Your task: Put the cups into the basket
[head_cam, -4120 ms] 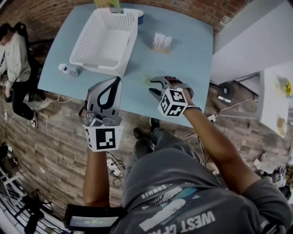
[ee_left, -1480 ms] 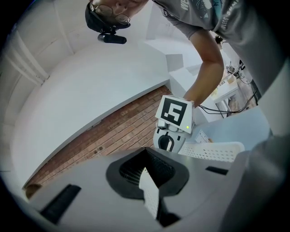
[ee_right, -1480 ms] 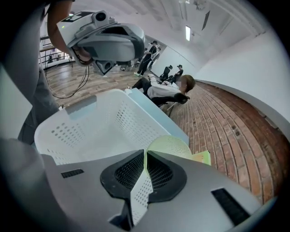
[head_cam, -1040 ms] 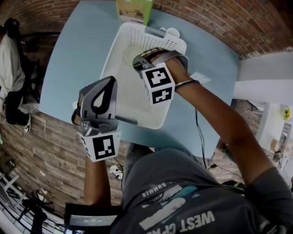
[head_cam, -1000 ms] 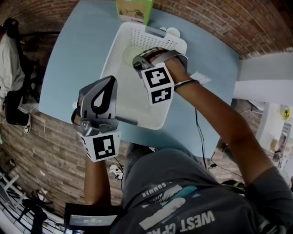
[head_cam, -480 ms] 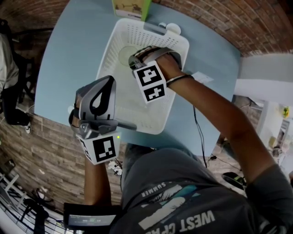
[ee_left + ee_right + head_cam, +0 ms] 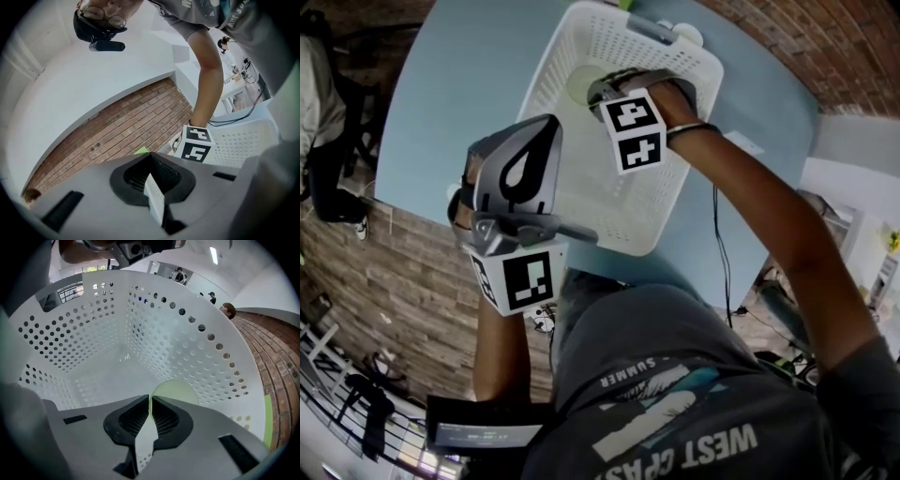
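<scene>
A white perforated basket [image 7: 546, 66] stands on the blue table [image 7: 459, 75]. My right gripper [image 7: 607, 86] reaches down into it, shut on the rim of a pale green cup [image 7: 579, 84]. In the right gripper view the cup [image 7: 176, 391] hangs just beyond the jaws [image 7: 150, 399], close to the basket's wall [image 7: 197, 352] and above its floor. My left gripper [image 7: 549, 122] hovers over the basket's near left side, shut and holding nothing. In the left gripper view its jaws [image 7: 149, 157] meet, and the right gripper's marker cube [image 7: 194, 144] shows past them.
A white object [image 7: 686, 34] lies just beyond the basket's far end. A paper slip [image 7: 742, 142] rests on the table to the right, a small bottle [image 7: 453, 193] at the left near edge. A seated person [image 7: 319, 84] is at far left.
The right gripper has stayed in the basket with the cup still gripped. The head view has shifted, so the basket now sits higher and further right. The left gripper holds its place.
</scene>
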Demonstrator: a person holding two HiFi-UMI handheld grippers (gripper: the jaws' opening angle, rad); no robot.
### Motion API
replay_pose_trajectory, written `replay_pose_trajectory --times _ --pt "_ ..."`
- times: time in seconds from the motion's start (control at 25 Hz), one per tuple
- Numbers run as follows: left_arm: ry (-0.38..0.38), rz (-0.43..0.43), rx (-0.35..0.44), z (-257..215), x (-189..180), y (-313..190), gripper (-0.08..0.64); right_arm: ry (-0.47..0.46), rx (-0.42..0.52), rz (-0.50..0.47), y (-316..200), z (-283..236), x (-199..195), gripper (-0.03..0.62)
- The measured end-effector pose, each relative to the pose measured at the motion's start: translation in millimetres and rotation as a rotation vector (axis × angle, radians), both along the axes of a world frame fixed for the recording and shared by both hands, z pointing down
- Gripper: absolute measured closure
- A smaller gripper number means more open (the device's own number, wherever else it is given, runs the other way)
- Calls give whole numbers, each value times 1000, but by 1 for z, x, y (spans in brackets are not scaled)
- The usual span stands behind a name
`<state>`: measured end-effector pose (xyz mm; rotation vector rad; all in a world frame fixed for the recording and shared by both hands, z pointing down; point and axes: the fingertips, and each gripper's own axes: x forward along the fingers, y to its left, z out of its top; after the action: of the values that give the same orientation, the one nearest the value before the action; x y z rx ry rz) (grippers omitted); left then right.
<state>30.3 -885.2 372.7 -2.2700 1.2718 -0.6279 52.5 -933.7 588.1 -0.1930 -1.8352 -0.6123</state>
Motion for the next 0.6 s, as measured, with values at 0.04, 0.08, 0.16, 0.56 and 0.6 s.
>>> replay_pose_trajectory --times 0.04,0.08,0.16,0.56,0.6 --pt "-1 0 1 1 -1 0 560 2 -2 2 0 2 0 561" --pt "-1 0 1 1 -1 1 560 2 -6 4 0 3 0 561" --pt "-2 0 2 1 -3 1 560 -2 -21 14 1 5 -1 561" --pt "4 -6 8 -3 -2 1 560 -7 -65 58 -3 10 0 560" --pt "4 -7 9 -4 -2 1 560 -13 -62 62 -4 7 0 557"
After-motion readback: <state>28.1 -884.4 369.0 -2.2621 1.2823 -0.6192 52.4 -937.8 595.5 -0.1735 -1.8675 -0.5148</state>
